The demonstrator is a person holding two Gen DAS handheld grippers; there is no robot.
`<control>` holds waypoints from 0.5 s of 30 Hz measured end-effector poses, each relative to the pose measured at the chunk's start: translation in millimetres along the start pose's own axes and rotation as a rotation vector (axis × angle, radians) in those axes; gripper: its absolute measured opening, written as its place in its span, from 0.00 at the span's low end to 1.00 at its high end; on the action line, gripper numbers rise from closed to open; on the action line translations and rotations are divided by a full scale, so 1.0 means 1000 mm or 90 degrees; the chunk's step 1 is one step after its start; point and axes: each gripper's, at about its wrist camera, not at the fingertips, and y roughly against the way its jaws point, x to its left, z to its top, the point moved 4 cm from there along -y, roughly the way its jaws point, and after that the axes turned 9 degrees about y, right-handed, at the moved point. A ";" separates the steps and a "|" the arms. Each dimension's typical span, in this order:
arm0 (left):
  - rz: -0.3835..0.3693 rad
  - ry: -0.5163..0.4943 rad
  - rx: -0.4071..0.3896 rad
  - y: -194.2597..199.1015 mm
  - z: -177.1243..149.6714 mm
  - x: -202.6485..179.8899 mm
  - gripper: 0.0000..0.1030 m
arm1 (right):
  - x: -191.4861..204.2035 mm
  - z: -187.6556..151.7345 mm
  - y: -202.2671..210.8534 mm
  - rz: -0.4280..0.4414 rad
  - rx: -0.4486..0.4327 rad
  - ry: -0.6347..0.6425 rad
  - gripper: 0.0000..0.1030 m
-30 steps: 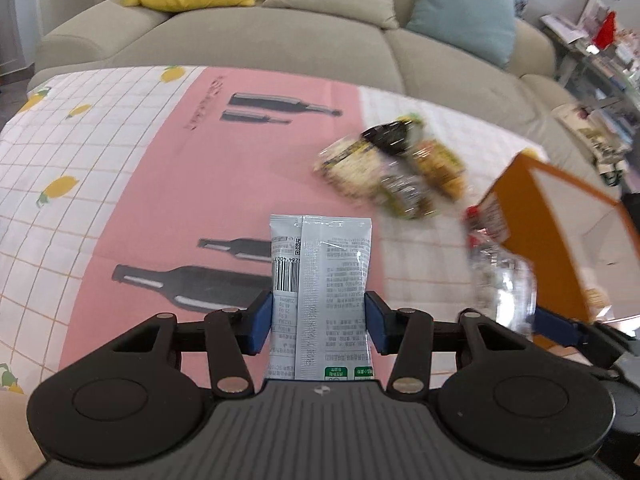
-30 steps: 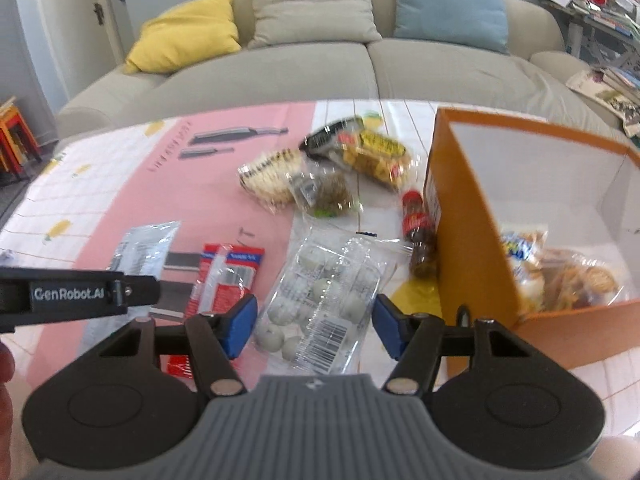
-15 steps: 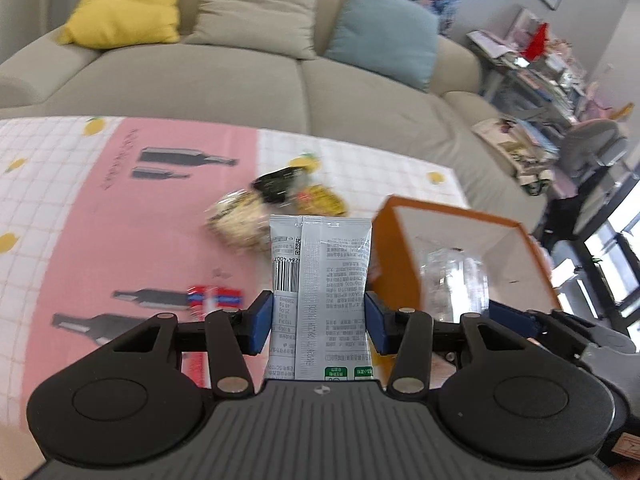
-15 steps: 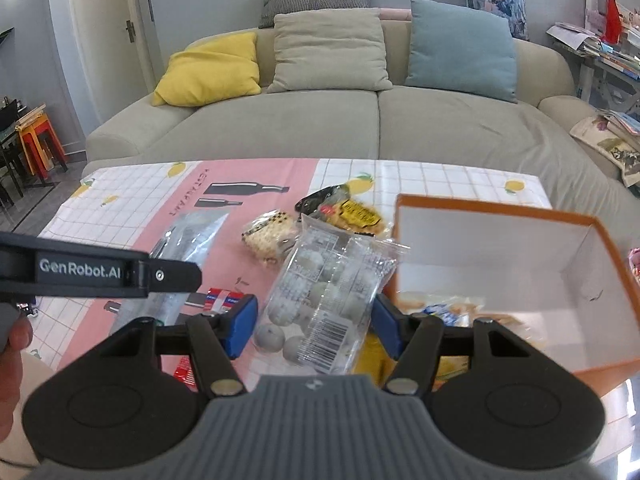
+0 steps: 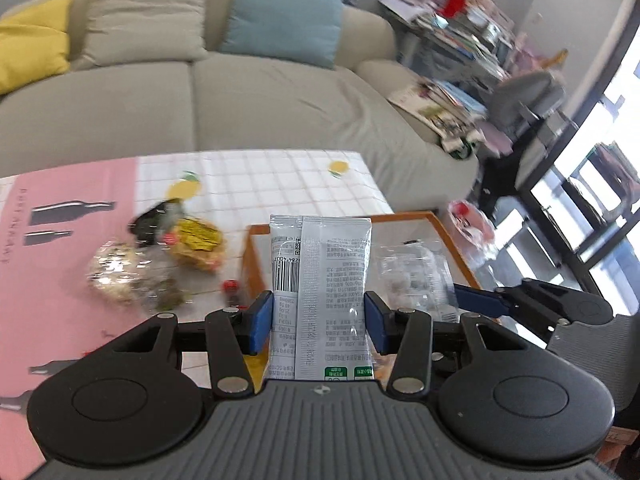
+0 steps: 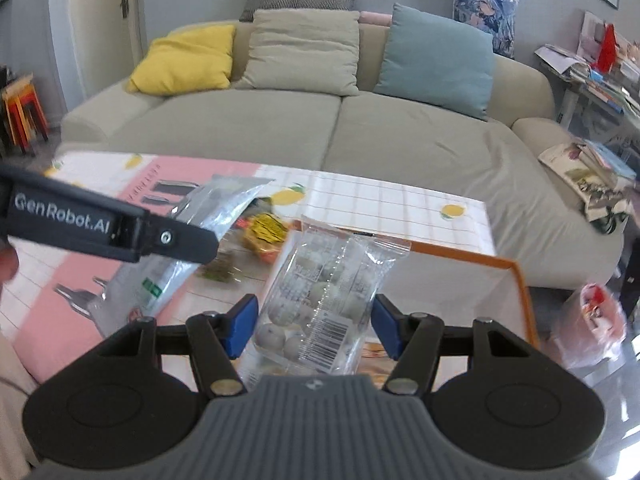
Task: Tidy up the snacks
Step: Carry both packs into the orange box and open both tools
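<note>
My left gripper (image 5: 319, 322) is shut on a grey snack packet (image 5: 320, 280) and holds it upright over the near left side of the orange box (image 5: 250, 256). My right gripper (image 6: 314, 324) is shut on a clear pack of white round snacks (image 6: 320, 300), held above the orange box (image 6: 520, 280). That pack (image 5: 412, 276) and a right finger (image 5: 478, 304) also show in the left wrist view. The left gripper (image 6: 108, 224) with its grey packet (image 6: 168, 272) crosses the right wrist view at left.
Several loose snack bags (image 5: 160, 256) and a small red-capped bottle (image 5: 231, 290) lie on the pink and white tablecloth (image 5: 60, 280) left of the box. A beige sofa (image 6: 320, 132) stands behind the table. A pink bag (image 6: 592, 320) sits on the floor at right.
Both grippers have risen and swung right with their packs, from over the tablecloth to above the orange box. The clear pack was lifted off the table.
</note>
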 end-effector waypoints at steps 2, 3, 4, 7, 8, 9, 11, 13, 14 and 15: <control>-0.015 0.012 0.033 -0.016 0.005 -0.007 0.52 | -0.014 -0.002 -0.006 0.003 0.015 0.002 0.59; -0.016 0.014 0.045 -0.024 0.006 -0.009 0.53 | -0.020 -0.003 -0.010 0.002 0.020 0.002 0.59; -0.014 0.012 0.057 -0.035 0.008 -0.012 0.53 | -0.026 -0.004 -0.013 0.000 0.026 0.005 0.59; -0.015 0.009 0.087 -0.057 0.008 -0.018 0.53 | -0.039 -0.007 -0.027 -0.001 0.047 0.015 0.59; -0.014 0.005 0.098 -0.063 0.007 -0.020 0.52 | -0.043 -0.008 -0.033 -0.003 0.056 0.021 0.59; -0.011 -0.001 0.107 -0.071 0.008 -0.022 0.52 | -0.045 -0.009 -0.041 -0.006 0.066 0.026 0.59; -0.005 -0.014 0.132 -0.089 0.008 -0.025 0.53 | -0.051 -0.014 -0.053 -0.002 0.083 0.032 0.59; 0.001 -0.016 0.155 -0.102 0.008 -0.024 0.52 | -0.057 -0.018 -0.066 0.012 0.102 0.036 0.59; 0.007 -0.023 0.162 -0.108 0.008 -0.025 0.52 | -0.059 -0.020 -0.074 0.020 0.112 0.038 0.59; 0.015 -0.028 0.168 -0.115 0.008 -0.024 0.52 | -0.061 -0.022 -0.081 0.026 0.121 0.039 0.59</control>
